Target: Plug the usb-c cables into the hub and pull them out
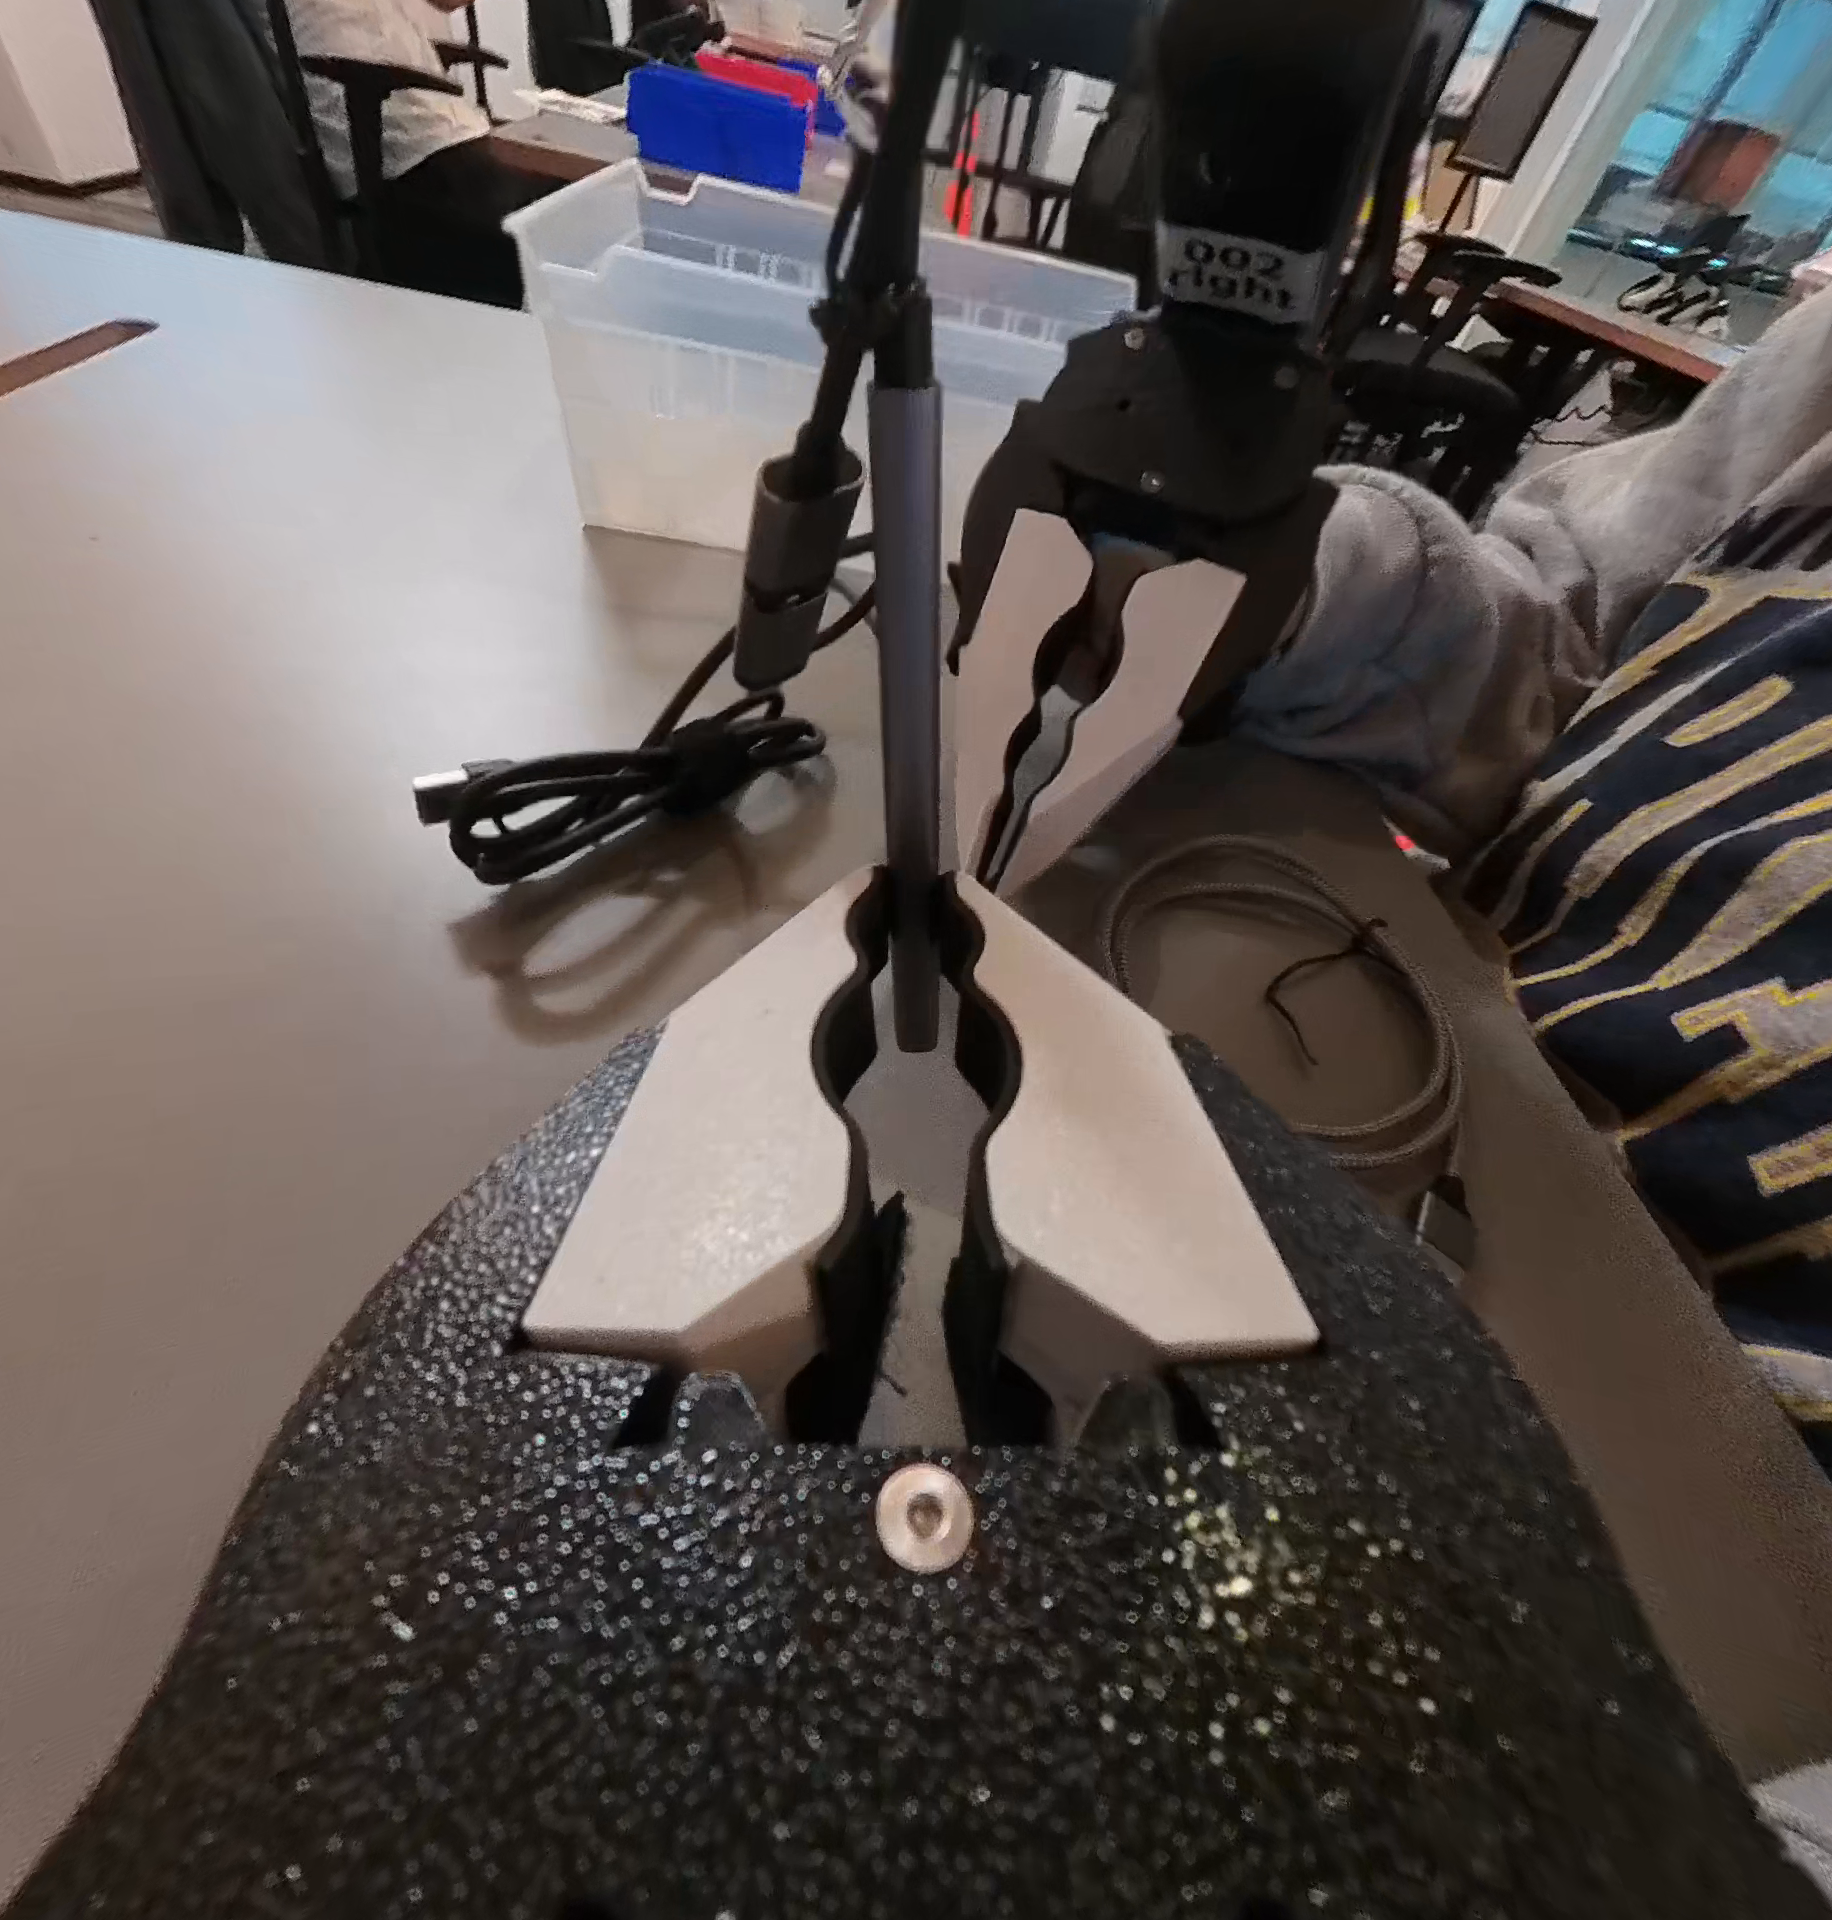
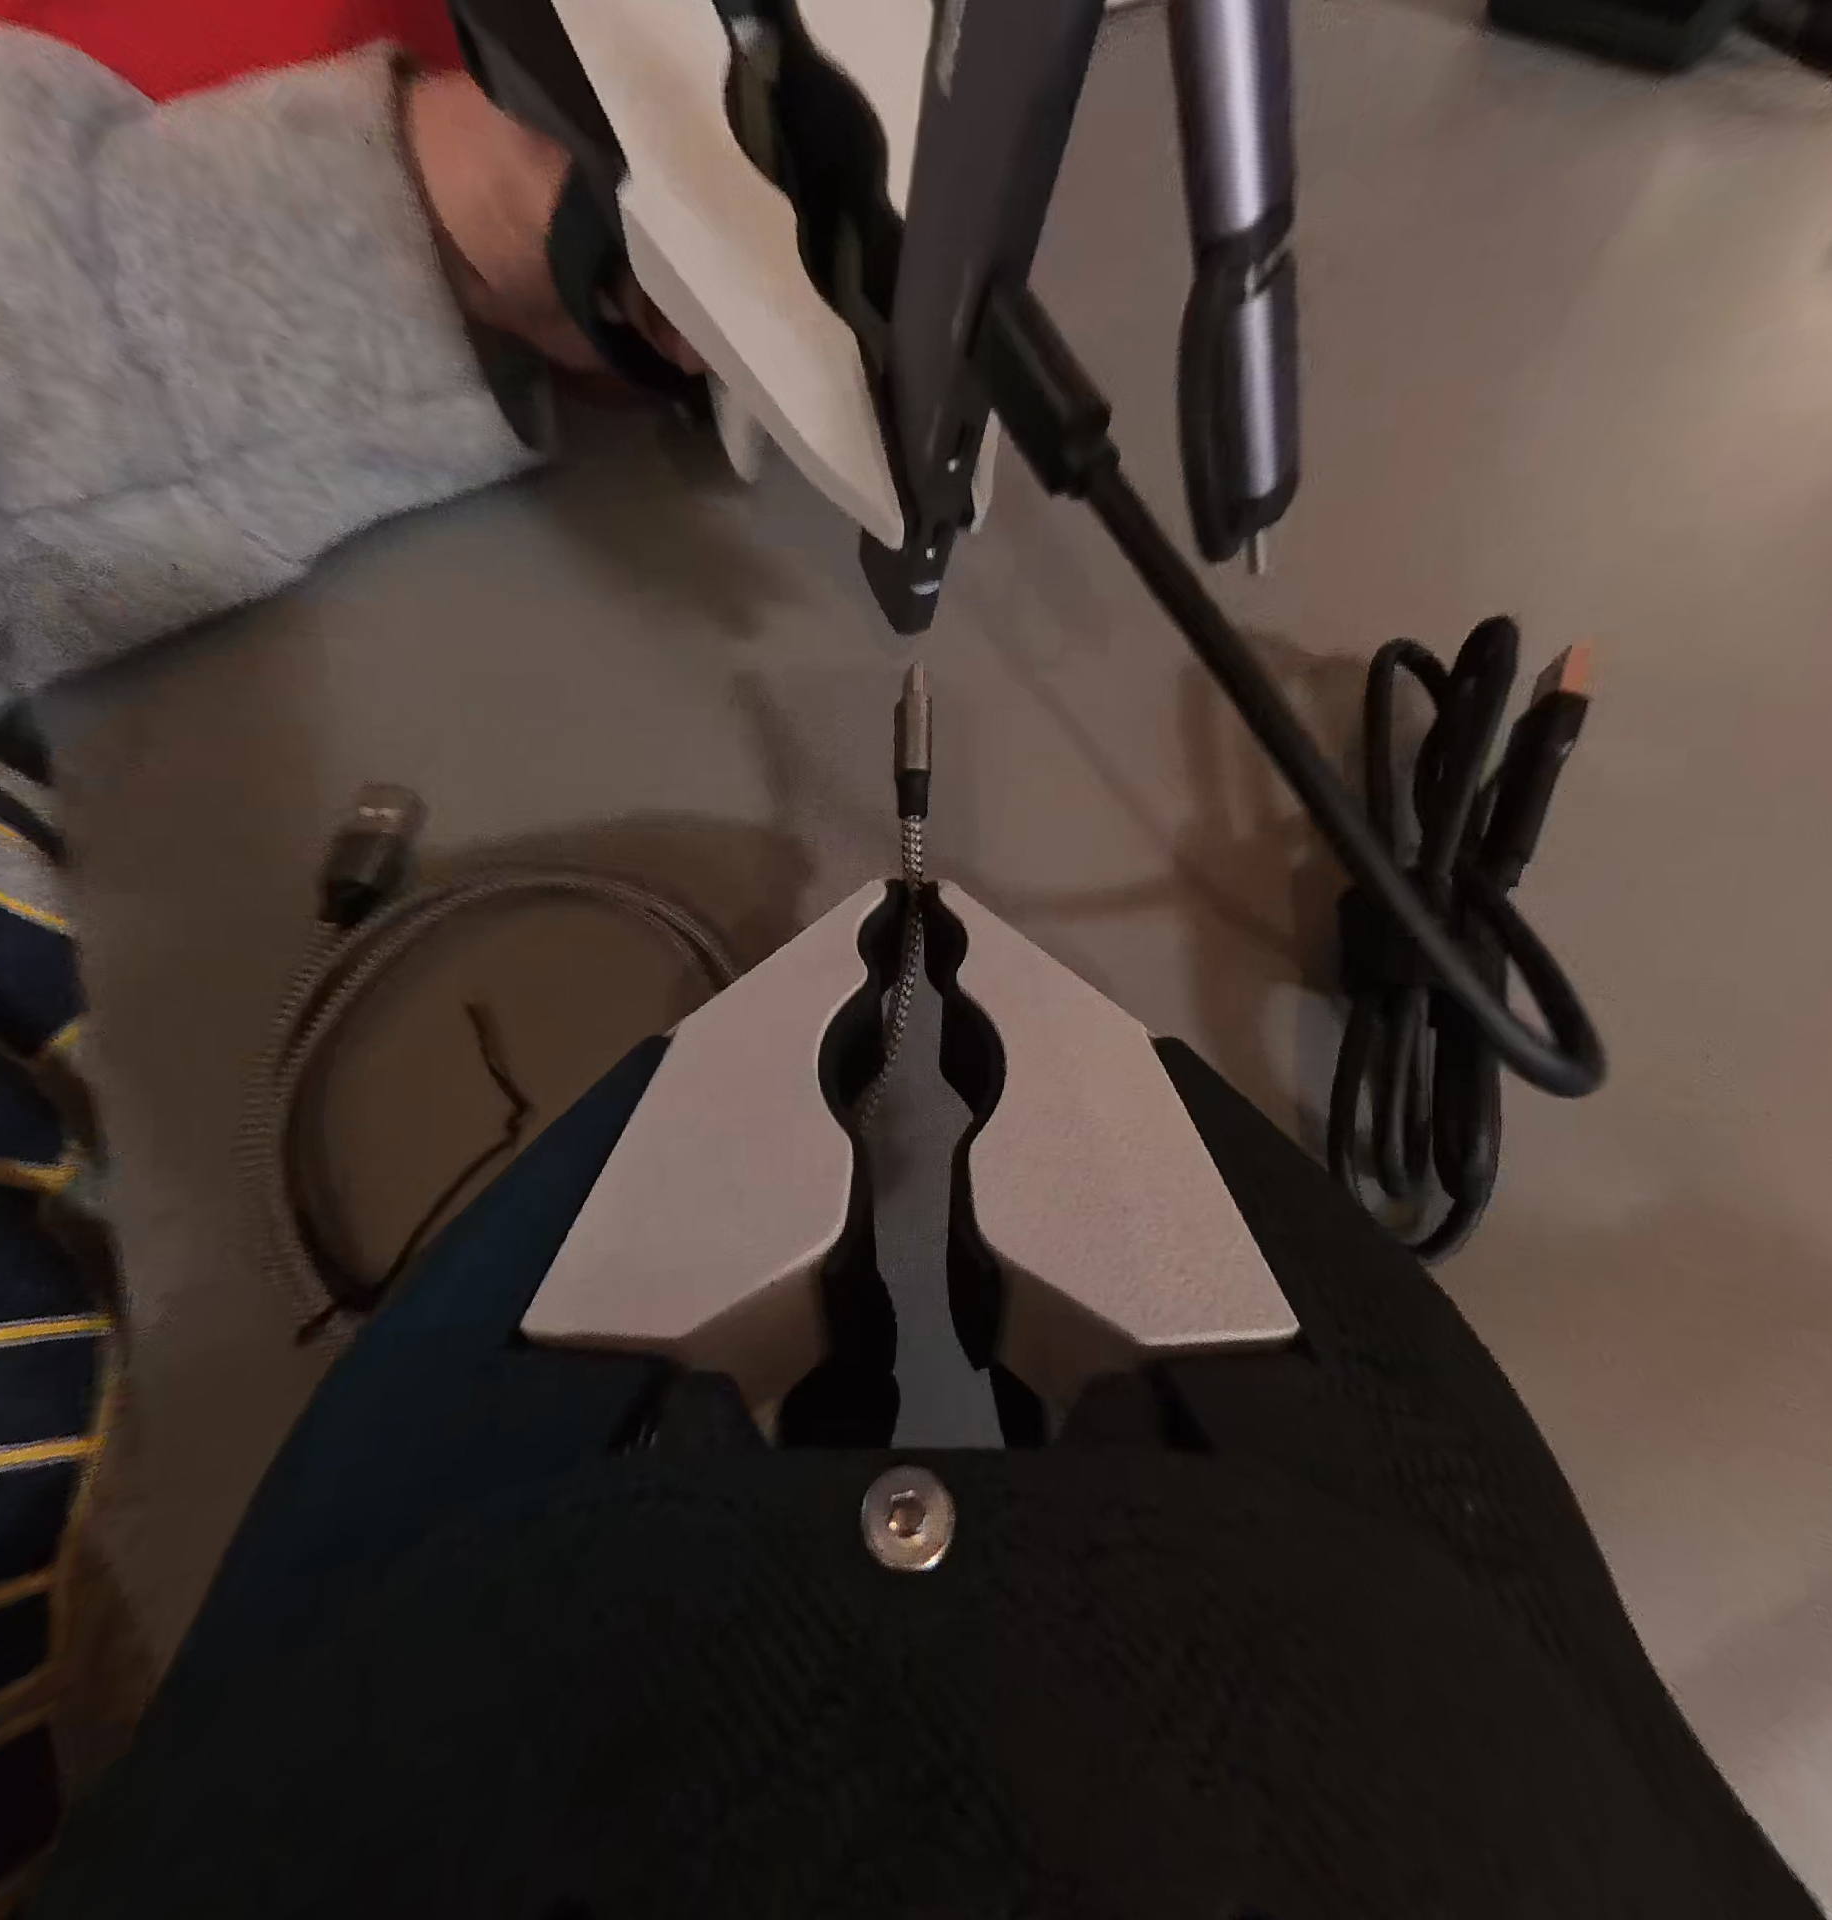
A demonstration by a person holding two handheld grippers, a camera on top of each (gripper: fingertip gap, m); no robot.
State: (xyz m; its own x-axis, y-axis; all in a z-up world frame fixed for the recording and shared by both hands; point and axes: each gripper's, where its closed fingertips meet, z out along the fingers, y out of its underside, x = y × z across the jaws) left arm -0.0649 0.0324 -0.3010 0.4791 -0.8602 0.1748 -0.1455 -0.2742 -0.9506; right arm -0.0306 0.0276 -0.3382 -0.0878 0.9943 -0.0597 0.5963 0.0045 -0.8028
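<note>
My left gripper (image 1: 917, 883) is shut on a slim dark grey hub (image 1: 904, 644) and holds it above the table. The hub's own black cable ends in a grey connector (image 1: 798, 561) that hangs beside it. My right gripper (image 2: 913, 888) is shut on a braided cable just behind its metal usb-c plug (image 2: 913, 743). The plug points at the hub's end (image 2: 917, 597), with a small gap between them. In the right wrist view the left gripper (image 2: 927, 520) comes in from the top. In the left wrist view the right gripper (image 1: 1000, 868) sits just right of the hub.
A bundled black cable (image 1: 621, 790) lies on the table and also shows in the right wrist view (image 2: 1452, 935). The braided cable's coil (image 2: 392, 1039) lies near the table edge. A clear plastic bin (image 1: 787, 312) stands behind. A person's grey sleeve (image 2: 164, 364) is close. Spacing between my two grippers at the tips: around 6 centimetres.
</note>
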